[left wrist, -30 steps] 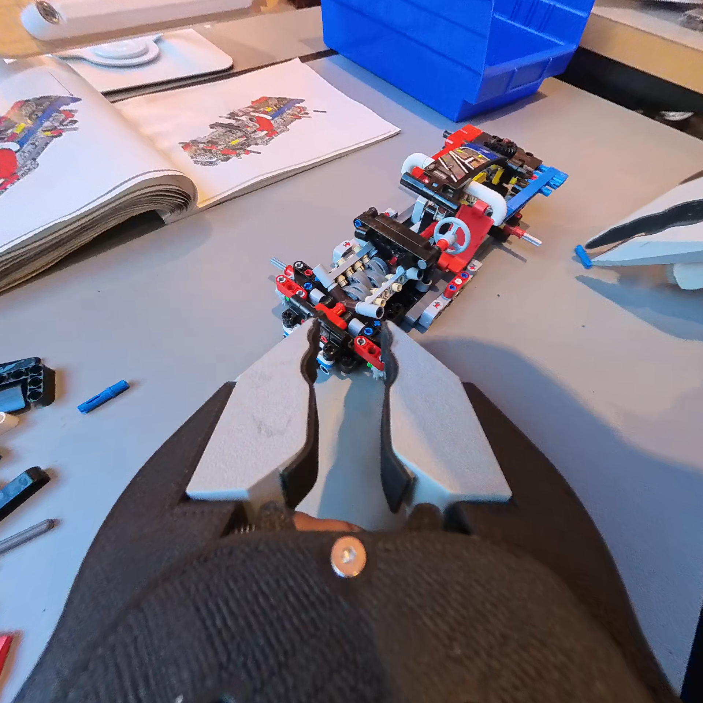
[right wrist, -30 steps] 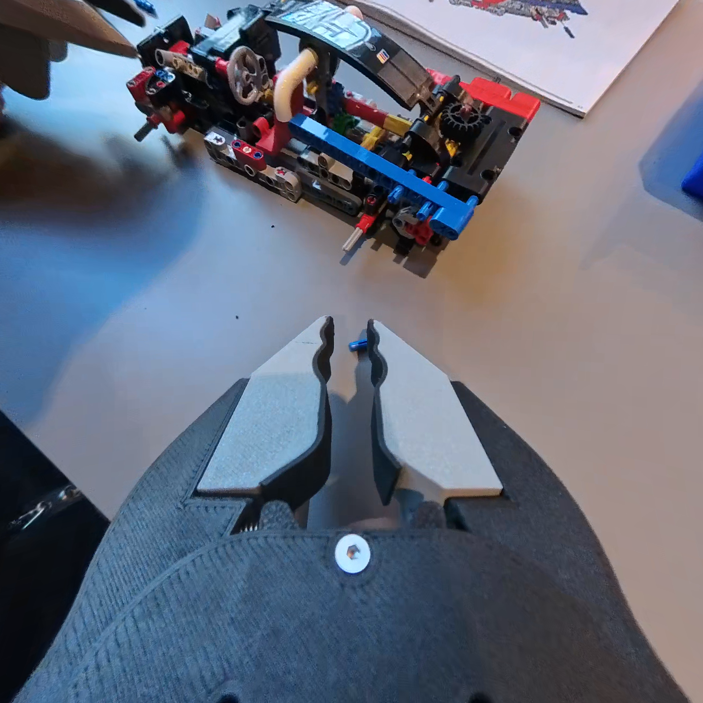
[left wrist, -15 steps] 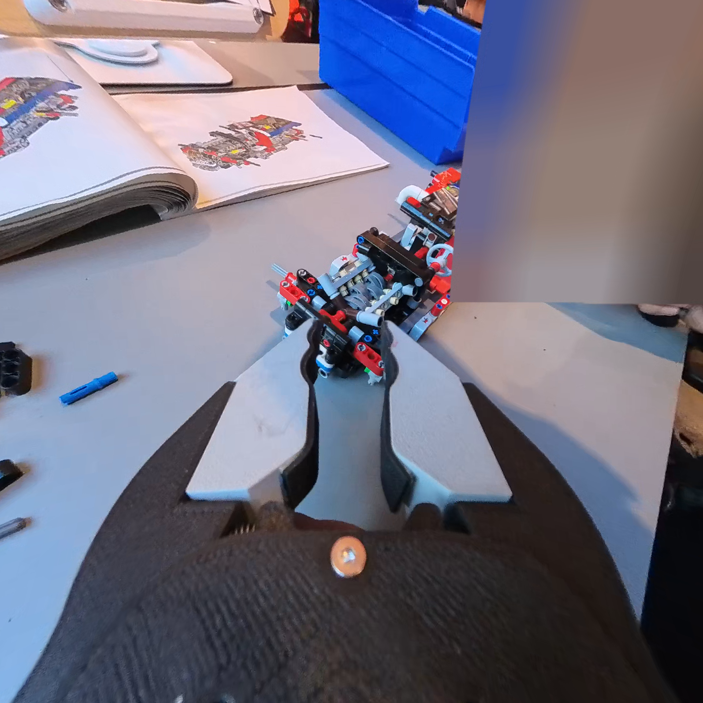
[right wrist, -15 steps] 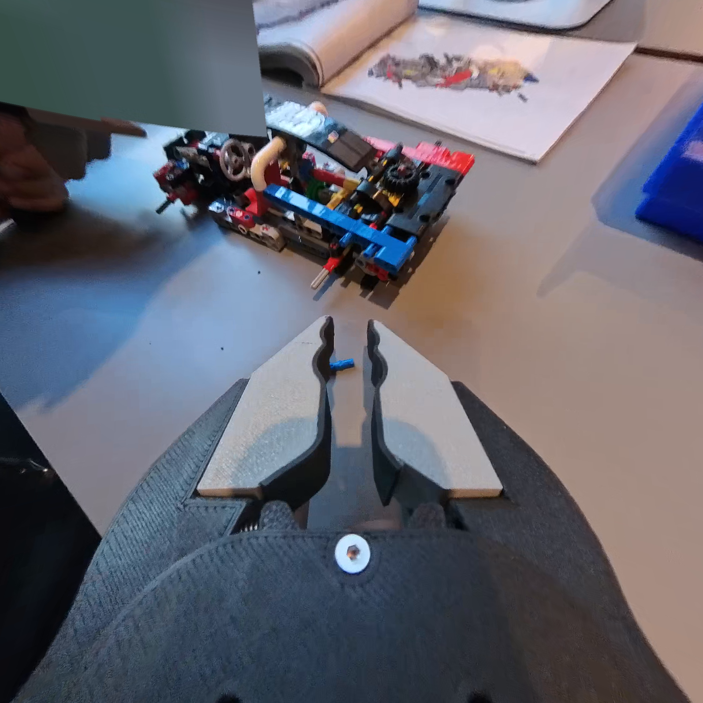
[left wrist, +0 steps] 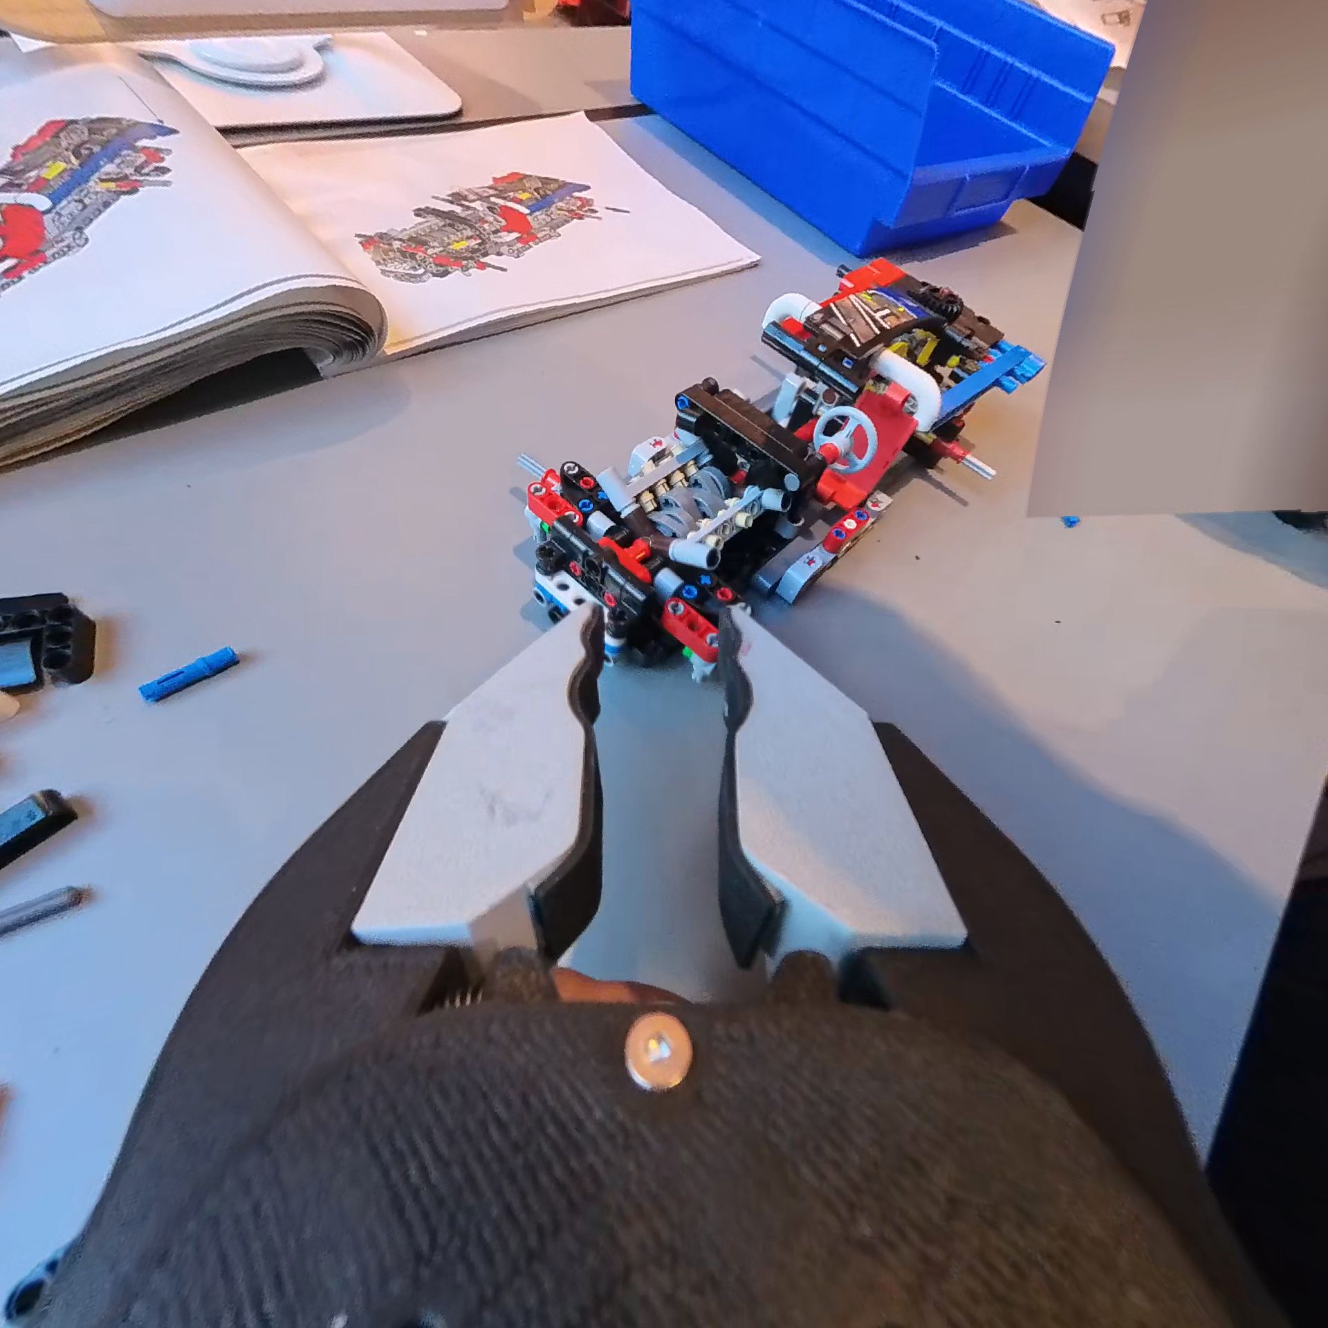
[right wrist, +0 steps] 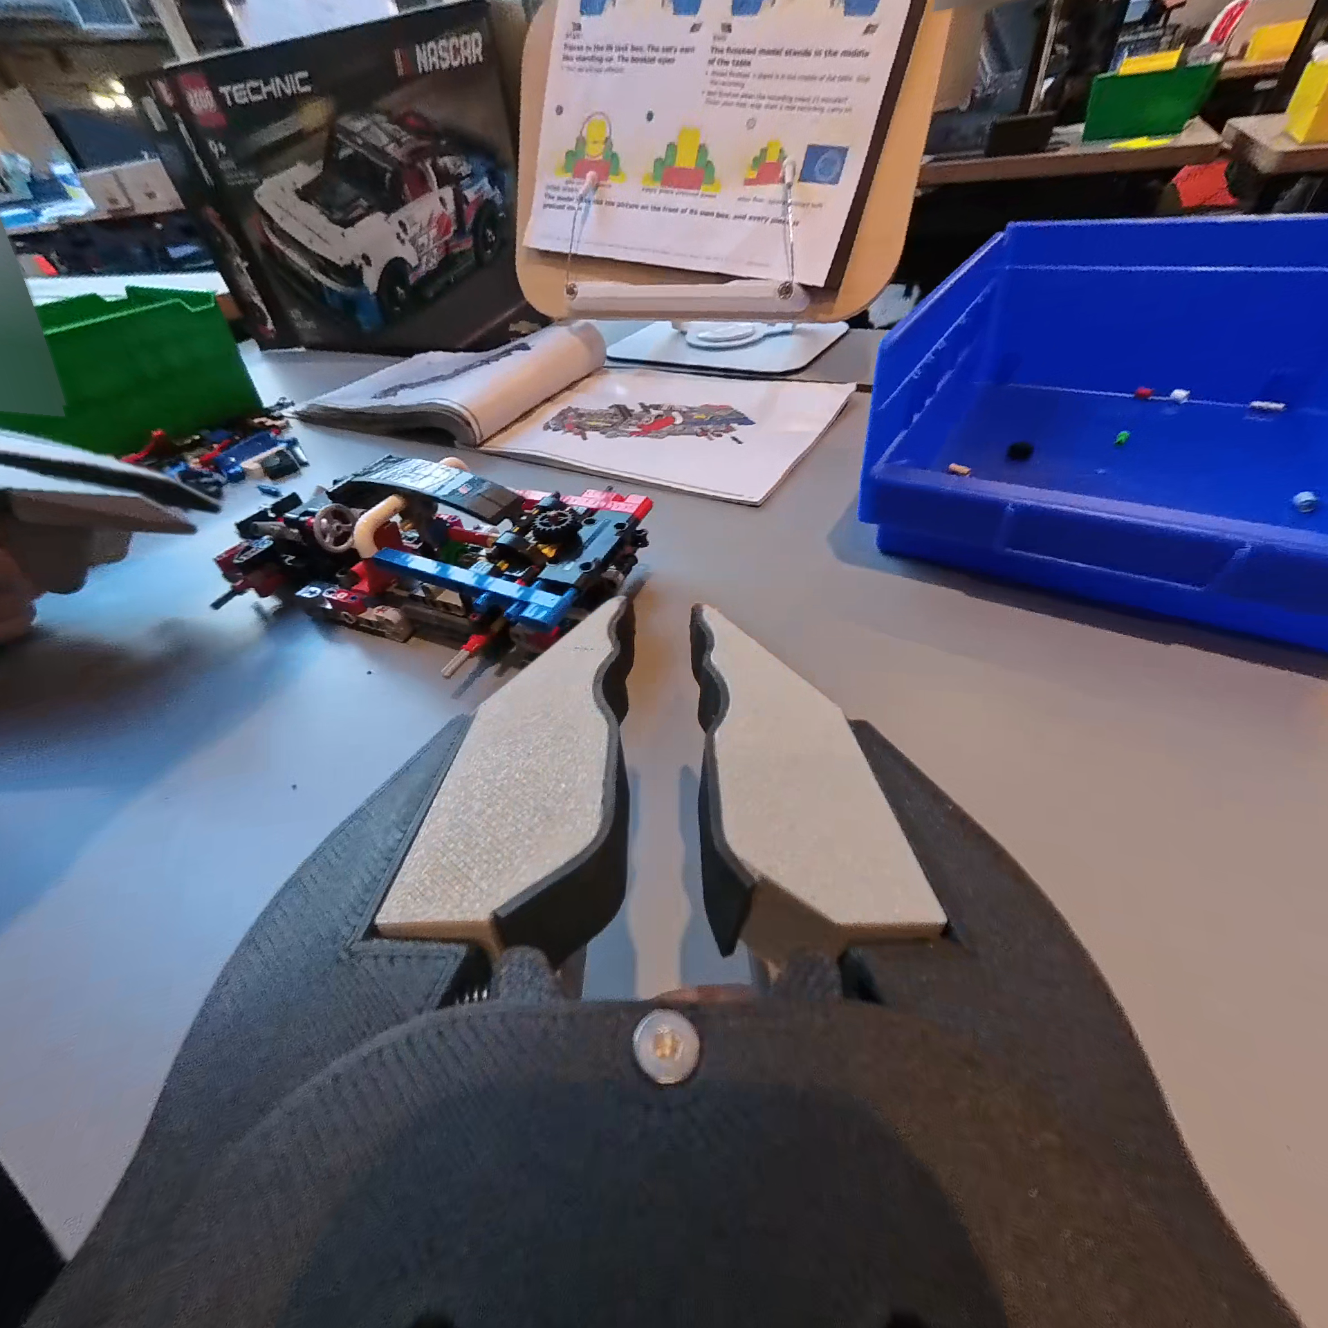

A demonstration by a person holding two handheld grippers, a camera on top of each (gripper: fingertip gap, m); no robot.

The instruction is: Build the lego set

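Left gripper (left wrist: pixel 654 632) gapes at the nose of the half-built lego car (left wrist: pixel 762 474) mid-desk (left wrist: pixel 359 503), right gripper (right wrist: pixel 657 625) narrowly parted and empty by its tail, and that light, knobbly chassis looks fragile, so pinch the stiff frame beams.

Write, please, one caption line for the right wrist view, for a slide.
Open grey two-finger right gripper above the grey table, beside the partly built red, blue and black brick car chassis.

Right tool (right wrist: pixel 657 621) raised, blue pin gone from between fingers
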